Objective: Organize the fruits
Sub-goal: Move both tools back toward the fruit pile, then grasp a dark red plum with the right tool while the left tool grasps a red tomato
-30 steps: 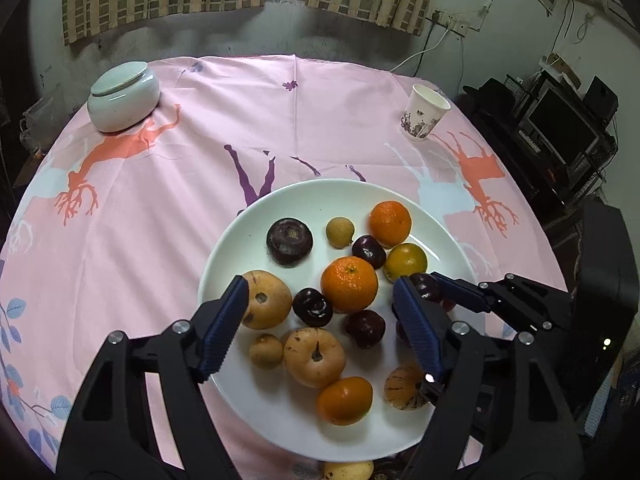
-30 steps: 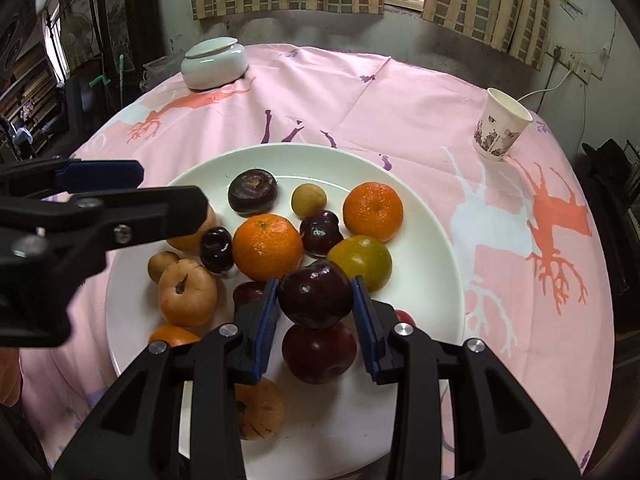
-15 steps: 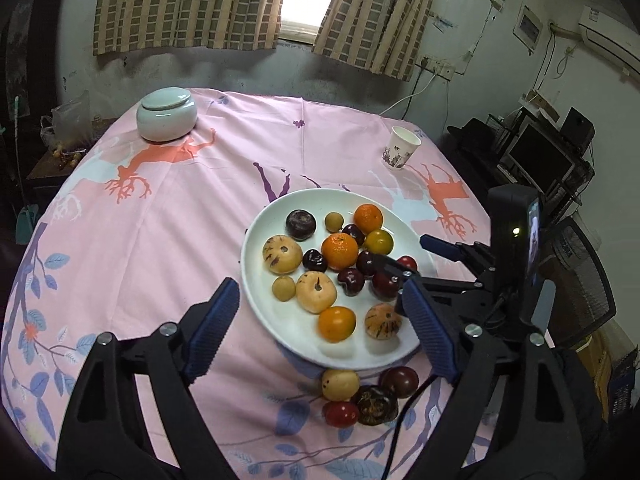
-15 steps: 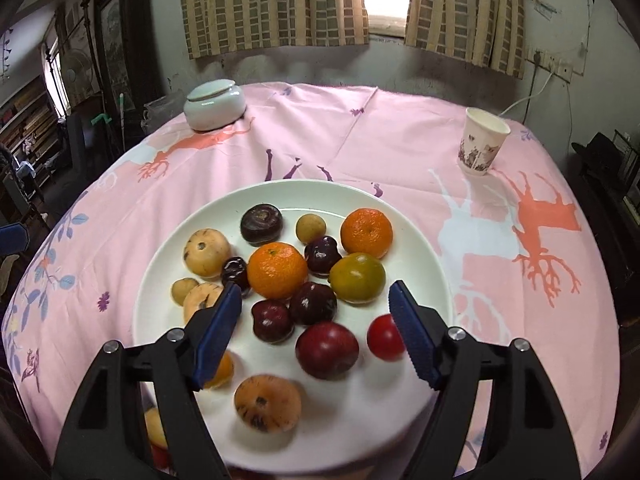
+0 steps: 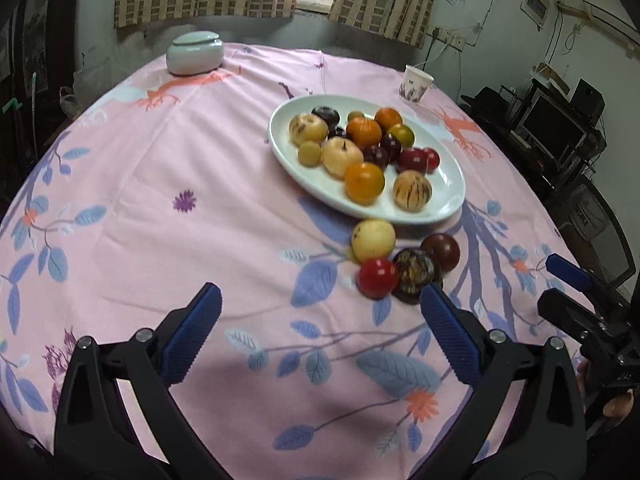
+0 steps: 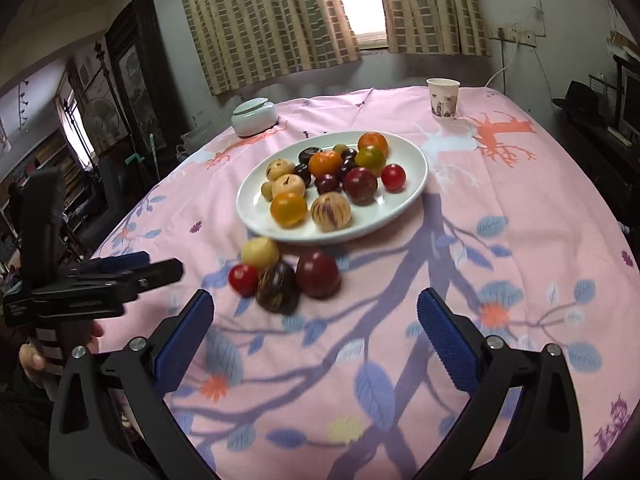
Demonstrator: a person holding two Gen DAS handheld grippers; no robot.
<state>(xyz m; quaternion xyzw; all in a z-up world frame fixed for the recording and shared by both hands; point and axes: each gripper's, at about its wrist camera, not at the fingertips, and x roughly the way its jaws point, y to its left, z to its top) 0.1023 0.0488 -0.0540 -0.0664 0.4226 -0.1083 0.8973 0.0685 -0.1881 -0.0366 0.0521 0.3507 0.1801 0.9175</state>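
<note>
Standing wide with nothing between the blue pads, the left gripper (image 5: 320, 328) and right gripper (image 6: 314, 334) have both just been opening above the pink printed tablecloth (image 5: 200, 184). The white oval plate (image 6: 412, 184) carries oranges, plums and pale round fruits. Four loose fruits (image 6: 280, 272) lie clustered on the cloth just beside the plate's near rim, apart from both grippers.
</note>
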